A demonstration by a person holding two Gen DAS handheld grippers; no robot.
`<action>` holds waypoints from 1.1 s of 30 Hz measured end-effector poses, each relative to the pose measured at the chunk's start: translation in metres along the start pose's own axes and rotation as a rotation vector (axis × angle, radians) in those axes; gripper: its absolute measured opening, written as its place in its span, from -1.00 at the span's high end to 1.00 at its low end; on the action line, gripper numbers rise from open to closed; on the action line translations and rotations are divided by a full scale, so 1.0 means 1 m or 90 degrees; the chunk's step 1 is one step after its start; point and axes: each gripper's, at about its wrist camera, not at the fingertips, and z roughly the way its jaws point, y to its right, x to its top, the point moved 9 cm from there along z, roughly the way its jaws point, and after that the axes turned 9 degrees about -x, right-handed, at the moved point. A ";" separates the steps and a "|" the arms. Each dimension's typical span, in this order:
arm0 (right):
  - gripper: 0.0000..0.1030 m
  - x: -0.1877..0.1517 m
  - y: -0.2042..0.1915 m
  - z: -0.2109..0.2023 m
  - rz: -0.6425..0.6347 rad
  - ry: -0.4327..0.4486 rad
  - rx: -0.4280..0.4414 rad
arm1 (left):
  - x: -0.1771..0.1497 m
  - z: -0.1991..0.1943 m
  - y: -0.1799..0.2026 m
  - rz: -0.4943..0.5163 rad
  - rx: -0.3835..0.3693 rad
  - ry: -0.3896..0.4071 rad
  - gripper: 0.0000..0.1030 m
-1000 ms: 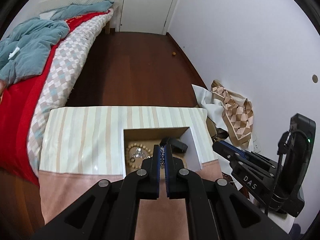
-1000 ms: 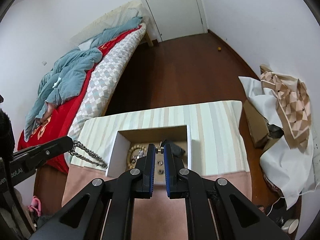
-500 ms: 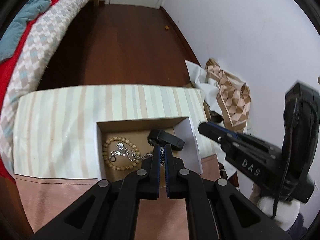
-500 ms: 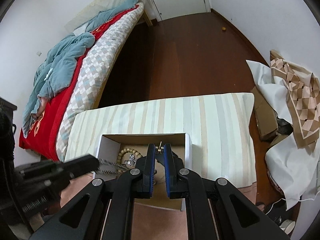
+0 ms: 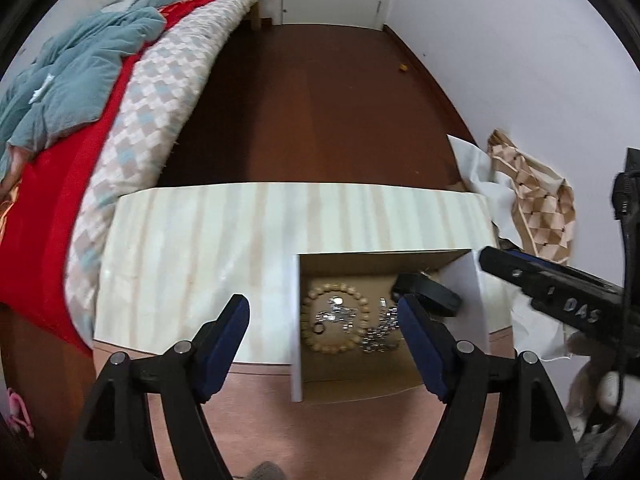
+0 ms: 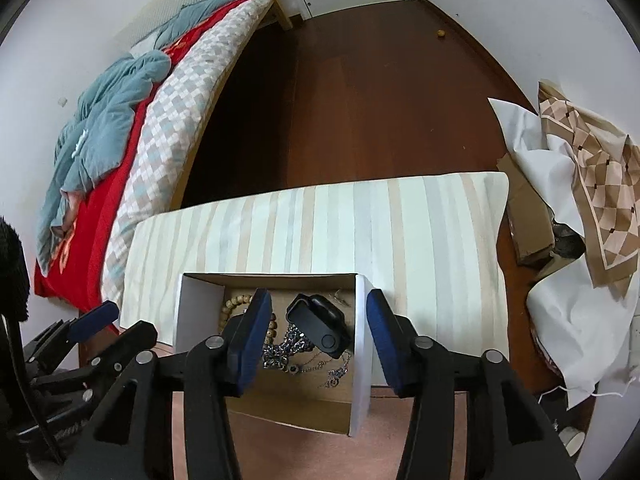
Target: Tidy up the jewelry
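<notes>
Right wrist view — both tools [image 6: 316,330] [image 5: 322,338] gape empty above the white cardboard box [image 6: 198,312]; withdraw straight up, avoiding the tangled silver chains [image 6: 292,346].

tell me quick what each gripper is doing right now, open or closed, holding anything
Left gripper: open, holding nothing, just in front of the box.
Right gripper: open, holding nothing, over the jewelry in the box.

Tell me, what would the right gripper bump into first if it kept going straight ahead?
Probably the black case lying in the box: it sits right between the open right gripper fingers, though depth is unclear.
</notes>
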 end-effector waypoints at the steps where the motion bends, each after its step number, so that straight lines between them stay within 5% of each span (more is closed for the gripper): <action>1: 0.00 0.000 0.002 -0.002 0.004 0.003 -0.004 | 0.000 -0.002 -0.004 -0.002 0.008 0.006 -0.62; 4: -0.02 -0.001 0.005 -0.012 -0.008 0.019 -0.032 | -0.003 -0.011 -0.014 -0.002 0.042 0.028 -0.89; 8: -0.82 -0.014 0.006 -0.019 -0.049 0.033 -0.126 | -0.013 -0.013 -0.022 -0.004 0.077 0.033 -1.00; 12: -1.00 -0.042 0.007 -0.019 -0.070 0.029 -0.195 | -0.028 -0.012 -0.026 -0.005 0.091 0.028 -1.00; 23: -1.00 -0.086 0.001 -0.052 -0.052 0.059 -0.229 | -0.058 -0.044 -0.018 -0.004 0.111 0.048 -1.00; 33: -1.00 -0.114 -0.007 -0.146 -0.043 0.150 -0.228 | -0.087 -0.122 0.001 -0.007 0.118 0.126 -1.00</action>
